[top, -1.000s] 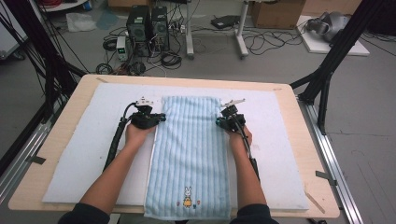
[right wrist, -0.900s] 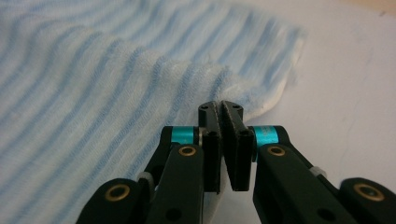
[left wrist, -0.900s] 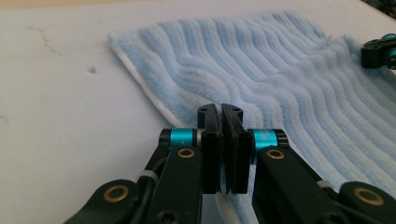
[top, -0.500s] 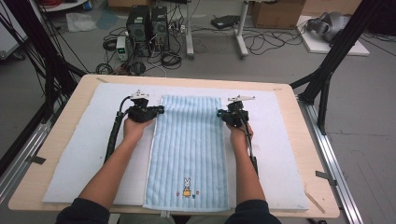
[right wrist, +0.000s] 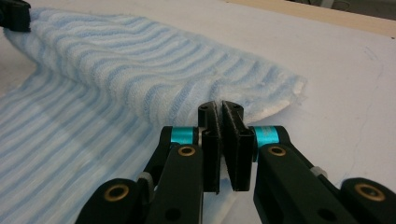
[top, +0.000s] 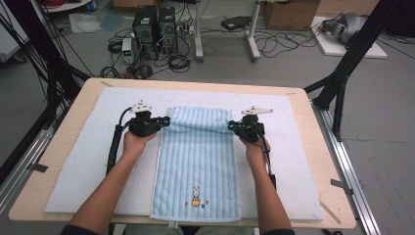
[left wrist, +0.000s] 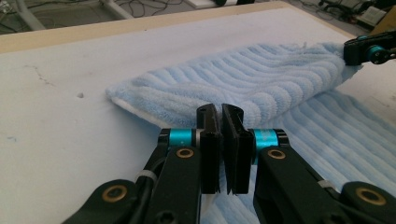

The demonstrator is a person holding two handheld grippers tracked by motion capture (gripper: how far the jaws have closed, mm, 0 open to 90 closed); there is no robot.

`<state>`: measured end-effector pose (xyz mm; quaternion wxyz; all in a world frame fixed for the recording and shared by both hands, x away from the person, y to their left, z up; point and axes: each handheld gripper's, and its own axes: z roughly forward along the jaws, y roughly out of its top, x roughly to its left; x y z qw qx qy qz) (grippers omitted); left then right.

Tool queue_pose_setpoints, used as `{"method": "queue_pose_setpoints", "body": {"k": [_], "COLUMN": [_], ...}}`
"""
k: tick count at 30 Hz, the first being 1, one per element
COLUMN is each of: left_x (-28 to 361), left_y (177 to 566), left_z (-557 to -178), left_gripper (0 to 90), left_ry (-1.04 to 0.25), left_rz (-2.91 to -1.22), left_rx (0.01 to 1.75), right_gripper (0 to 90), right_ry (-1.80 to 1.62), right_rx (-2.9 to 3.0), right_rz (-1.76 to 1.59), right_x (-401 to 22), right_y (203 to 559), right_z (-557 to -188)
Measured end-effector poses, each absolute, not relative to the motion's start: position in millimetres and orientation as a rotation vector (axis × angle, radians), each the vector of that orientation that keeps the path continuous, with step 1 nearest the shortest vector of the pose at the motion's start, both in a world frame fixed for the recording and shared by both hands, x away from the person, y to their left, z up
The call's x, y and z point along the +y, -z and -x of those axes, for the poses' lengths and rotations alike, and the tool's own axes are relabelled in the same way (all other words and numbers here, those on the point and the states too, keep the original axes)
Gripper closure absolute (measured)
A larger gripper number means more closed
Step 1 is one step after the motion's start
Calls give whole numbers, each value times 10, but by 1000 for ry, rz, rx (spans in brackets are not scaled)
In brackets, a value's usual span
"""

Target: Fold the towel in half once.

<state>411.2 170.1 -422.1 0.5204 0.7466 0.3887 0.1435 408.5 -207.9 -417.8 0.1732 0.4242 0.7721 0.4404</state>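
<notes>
Two grippers, left gripper (top: 166, 121) and right gripper (top: 230, 125), pinching the blue striped towel's (top: 198, 166) far corners, now lifted and folded nearward, previously flat.

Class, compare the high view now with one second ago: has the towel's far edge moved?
Yes. The towel's far edge, pinched by the left tongs and right tongs, has lifted and folded toward the rabbit picture.

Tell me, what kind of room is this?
Probably a lab or workshop, not a home: computer towers and loose cables lie on the bare floor, black frame struts flank the table, and cardboard boxes stand behind.
</notes>
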Motion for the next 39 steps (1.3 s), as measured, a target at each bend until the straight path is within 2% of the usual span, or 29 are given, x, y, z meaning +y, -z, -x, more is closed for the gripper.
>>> {"method": "queue_pose_setpoints", "body": {"k": [16,27,28,30,31,34,39], "left_x": [1800,1795,1805,1826,1853,1936,2005], "left_y": [4251,4368,4372,4360,4348,4313,4282], "left_z": [-3670,-3512,-3515,-3528,-3537,-3599,-3772], "left_gripper": [835,805,756,526,473,448,437], "left_ry": [-296,-262,-263,-301,-320,-349,-337], "left_rz": [-1841,-1873,-1867,-1831,-1810,-1761,-1721], "left_rx": [830,824,829,877,891,941,999], "right_gripper": [859,850,824,650,604,490,443], "right_ry": [-1254,-1238,-1228,-1224,-1240,-1267,-1288], "right_rx": [2230,2263,2269,2247,2223,2160,2121], "right_rz": [-1079,-1116,-1110,-1129,-1155,-1189,-1224], "right_x": [-2083,-2126,-2120,-2125,-2139,-2202,-2277], "right_y": [4099,4291,4300,4299,4290,4247,4216], "right_z": [-3571,-3417,-3415,-3418,-3421,-3432,-3436]}}
